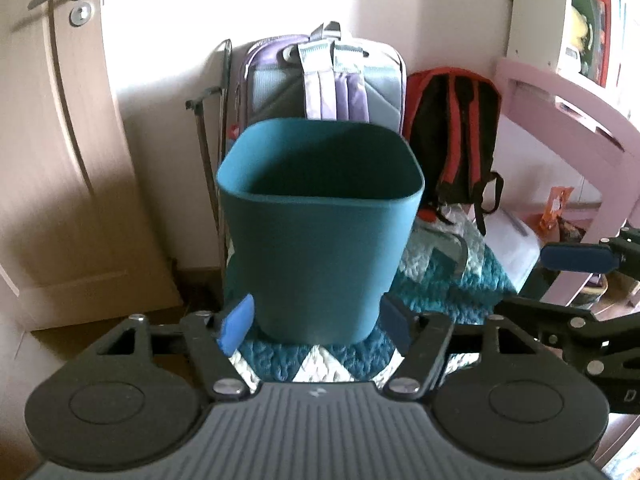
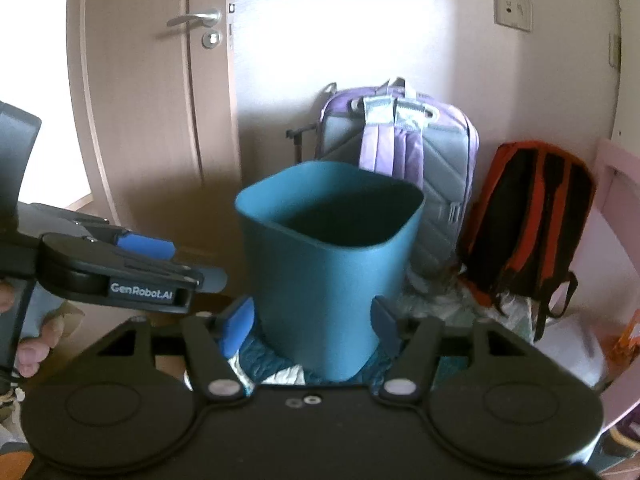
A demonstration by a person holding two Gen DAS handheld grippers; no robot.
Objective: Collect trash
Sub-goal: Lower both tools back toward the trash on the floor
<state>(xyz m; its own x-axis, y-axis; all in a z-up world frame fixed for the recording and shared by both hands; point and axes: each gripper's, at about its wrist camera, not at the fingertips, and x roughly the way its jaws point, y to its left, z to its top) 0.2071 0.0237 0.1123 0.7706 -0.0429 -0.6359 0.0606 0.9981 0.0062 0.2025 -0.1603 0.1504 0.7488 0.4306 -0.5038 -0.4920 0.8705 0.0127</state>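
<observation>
A teal waste bin [image 1: 320, 248] [image 2: 328, 280] stands upright on a teal-and-white quilted rug [image 1: 320, 364]. What shows of its inside is dark and bare; the bottom is hidden. My left gripper [image 1: 316, 328] is open just in front of the bin, its blue pads [image 1: 236, 326] framing the bin's base without pressing on it. My right gripper [image 2: 310, 326] is open too, with the bin's lower part seen between its fingers. Neither gripper has anything in it. The right gripper's pad [image 1: 576, 258] shows at the right edge of the left wrist view. The left gripper [image 2: 176, 264] shows at the left of the right wrist view.
A purple-grey backpack [image 1: 324, 80] [image 2: 400, 144] and a red-black backpack [image 1: 456, 132] [image 2: 528, 224] lean on the wall behind the bin. A closed wooden door [image 1: 52, 152] [image 2: 152, 120] is at the left, pink furniture [image 1: 568, 96] at the right. An orange packet [image 1: 554, 208] lies beneath it. A person's fingers [image 2: 32, 344] grip the left tool.
</observation>
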